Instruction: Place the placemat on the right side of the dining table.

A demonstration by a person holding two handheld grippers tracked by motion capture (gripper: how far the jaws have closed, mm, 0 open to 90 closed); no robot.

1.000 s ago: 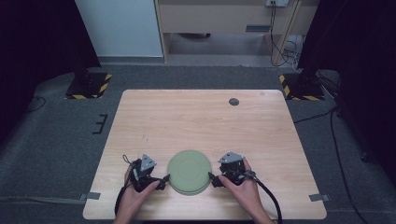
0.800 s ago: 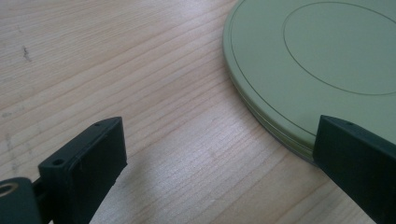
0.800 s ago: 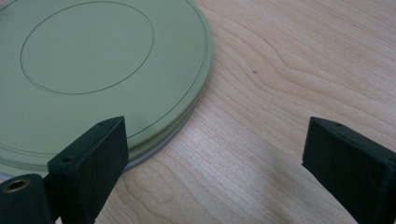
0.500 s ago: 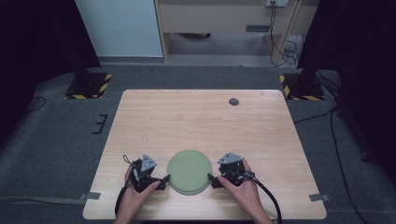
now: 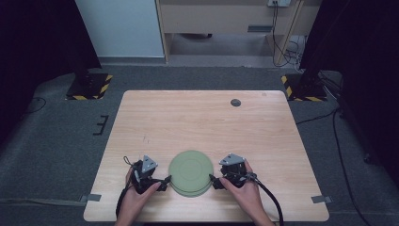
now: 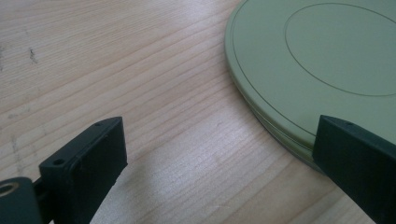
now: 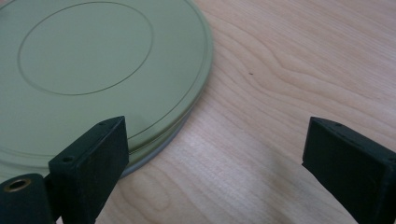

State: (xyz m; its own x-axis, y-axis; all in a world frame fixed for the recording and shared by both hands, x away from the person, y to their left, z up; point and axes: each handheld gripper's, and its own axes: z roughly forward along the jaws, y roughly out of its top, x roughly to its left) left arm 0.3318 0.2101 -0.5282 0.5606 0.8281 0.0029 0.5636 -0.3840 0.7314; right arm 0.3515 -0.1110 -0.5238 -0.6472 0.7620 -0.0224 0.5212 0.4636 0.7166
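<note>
Flanking the green plate (image 5: 190, 173) with the left gripper (image 5: 162, 181) and right gripper (image 5: 212, 181), jaws gaping wide, one jaw of each overhanging its rim. Gripping nothing yet; closing and lifting apparently remaining.

Green plate (image 7: 93, 70) — fingers (image 7: 91, 163) wide apart

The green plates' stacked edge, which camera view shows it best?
The left gripper view: the green plates' rim runs close by, with a second edge visible beneath the top one. The right gripper view shows a similar layered rim. The high view shows the whole round stack between both grippers, layers faint.
</note>
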